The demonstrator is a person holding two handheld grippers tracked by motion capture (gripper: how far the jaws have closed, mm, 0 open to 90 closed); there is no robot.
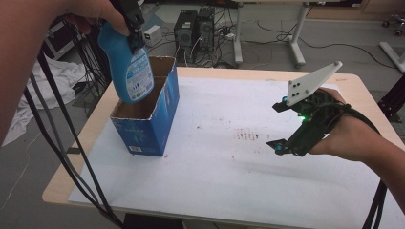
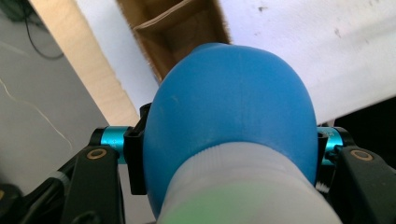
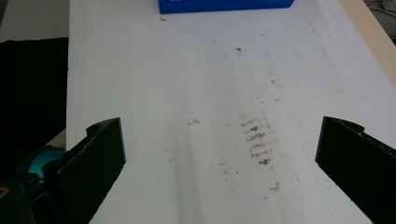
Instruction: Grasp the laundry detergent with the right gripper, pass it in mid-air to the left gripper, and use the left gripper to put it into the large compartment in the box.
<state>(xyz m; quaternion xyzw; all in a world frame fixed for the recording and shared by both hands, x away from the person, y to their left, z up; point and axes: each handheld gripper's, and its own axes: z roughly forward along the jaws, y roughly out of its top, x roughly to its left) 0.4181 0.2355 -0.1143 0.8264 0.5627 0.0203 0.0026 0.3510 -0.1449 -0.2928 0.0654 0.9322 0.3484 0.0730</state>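
Observation:
A blue plastic bottle (image 1: 128, 64) with a white label hangs bottom-down over the open top of a blue cardboard box (image 1: 148, 121) on the table's left side. My left gripper (image 1: 133, 21) is shut on the bottle's upper part. In the left gripper view the bottle (image 2: 229, 112) sits between both jaws, with the box's brown inside (image 2: 180, 32) below it. My right gripper (image 1: 285, 125) hovers open over the right side of the white sheet, nothing between its jaws. The right gripper view has the box's base (image 3: 226, 5) at the far end.
A white sheet (image 1: 229, 167) covers the wooden table (image 1: 351, 81) and carries brown smudges (image 3: 257, 137) near its middle. Black cables (image 1: 67, 152) trail down at the left. Computer towers (image 1: 193, 28) and table legs stand on the floor behind.

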